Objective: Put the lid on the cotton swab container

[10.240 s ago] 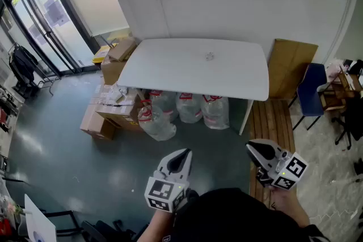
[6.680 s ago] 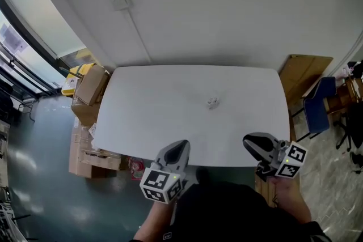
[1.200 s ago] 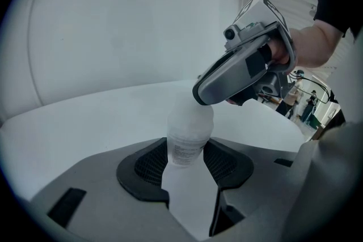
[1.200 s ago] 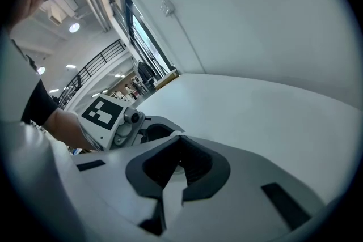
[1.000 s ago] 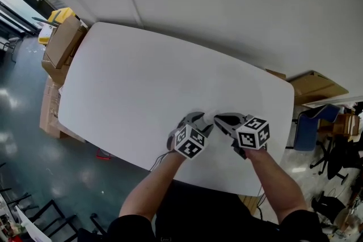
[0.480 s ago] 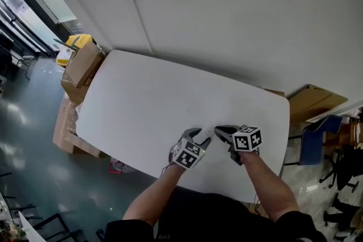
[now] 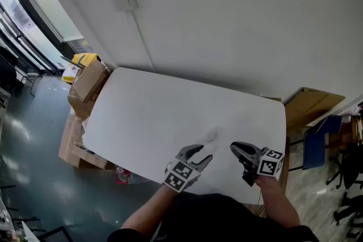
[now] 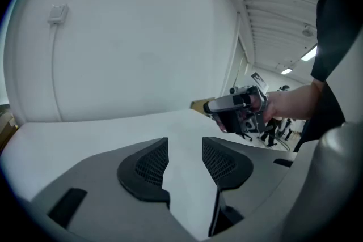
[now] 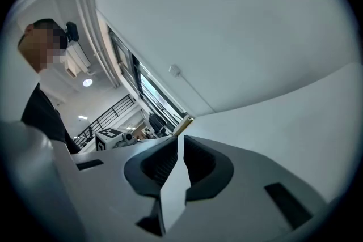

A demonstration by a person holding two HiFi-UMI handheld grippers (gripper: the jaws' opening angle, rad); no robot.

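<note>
A small clear cotton swab container stands on the white table, faint and too small to show whether its lid is on. My left gripper hovers just in front of it. Its jaws are closing with a clear gap and nothing between them. My right gripper is to the container's right, near the table's front edge. Its jaws stand a narrow slit apart and hold nothing. The container does not show in either gripper view. The right gripper appears in the left gripper view, held by a hand.
Cardboard boxes and a yellow item stand off the table's left end. A flat carton and a blue chair are at the right. A wall socket with a cable is on the white wall behind.
Both grippers have drawn back from the container toward the table's near edge and moved apart, the right one going rightward. The container now stands free between and beyond them.
</note>
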